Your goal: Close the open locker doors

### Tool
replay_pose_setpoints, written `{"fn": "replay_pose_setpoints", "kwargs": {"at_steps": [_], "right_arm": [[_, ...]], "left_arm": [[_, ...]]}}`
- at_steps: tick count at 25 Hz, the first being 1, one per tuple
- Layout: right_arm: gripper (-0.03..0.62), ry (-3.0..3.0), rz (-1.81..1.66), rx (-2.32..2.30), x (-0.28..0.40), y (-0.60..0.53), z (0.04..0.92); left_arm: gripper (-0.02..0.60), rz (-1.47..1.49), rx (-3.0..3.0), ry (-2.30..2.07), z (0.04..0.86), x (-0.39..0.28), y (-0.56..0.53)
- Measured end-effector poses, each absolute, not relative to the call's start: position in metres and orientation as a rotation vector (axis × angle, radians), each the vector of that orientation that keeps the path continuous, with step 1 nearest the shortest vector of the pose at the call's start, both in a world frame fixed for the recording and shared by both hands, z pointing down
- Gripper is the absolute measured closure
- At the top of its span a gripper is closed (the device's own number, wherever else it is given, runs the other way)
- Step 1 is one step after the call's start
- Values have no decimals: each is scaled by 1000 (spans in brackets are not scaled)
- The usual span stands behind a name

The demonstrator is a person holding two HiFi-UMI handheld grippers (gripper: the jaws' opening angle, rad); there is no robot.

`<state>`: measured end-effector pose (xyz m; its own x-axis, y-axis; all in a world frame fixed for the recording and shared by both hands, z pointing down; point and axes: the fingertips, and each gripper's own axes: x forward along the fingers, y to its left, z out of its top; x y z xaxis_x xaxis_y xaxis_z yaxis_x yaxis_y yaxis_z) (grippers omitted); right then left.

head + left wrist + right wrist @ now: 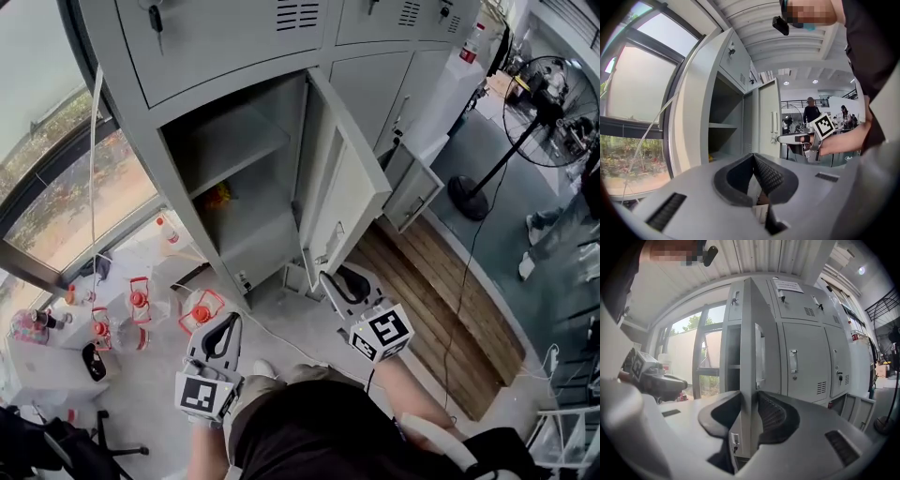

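Right gripper (749, 397) jaws slightly apart, pinching nothing — locker door (749, 333) edge dead ahead, likely lined up to shove. Left gripper (752, 158) pinched together, empty

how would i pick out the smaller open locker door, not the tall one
Find the grey locker bank beside the window. Go right past the tall open door, down to floor level by the wooden boards. The small door there swings out at a slant. It is short and low, while the doors above it are shut.
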<state>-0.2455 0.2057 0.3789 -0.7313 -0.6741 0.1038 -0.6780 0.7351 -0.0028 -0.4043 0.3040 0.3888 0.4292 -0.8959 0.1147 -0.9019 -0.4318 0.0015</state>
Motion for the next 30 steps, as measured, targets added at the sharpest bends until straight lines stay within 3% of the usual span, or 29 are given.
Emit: {"fn": "replay_pose_setpoints", "kwargs": {"at_steps": [6,30], "right_arm": [[456,-2847,49,1068,-283,212,379],[476,-2882,3,941,-403,194,375]], "left_arm": [[574,130,2586,-1669,386,-431,308],[574,110,2542,-1698,391,-512,305]]}}
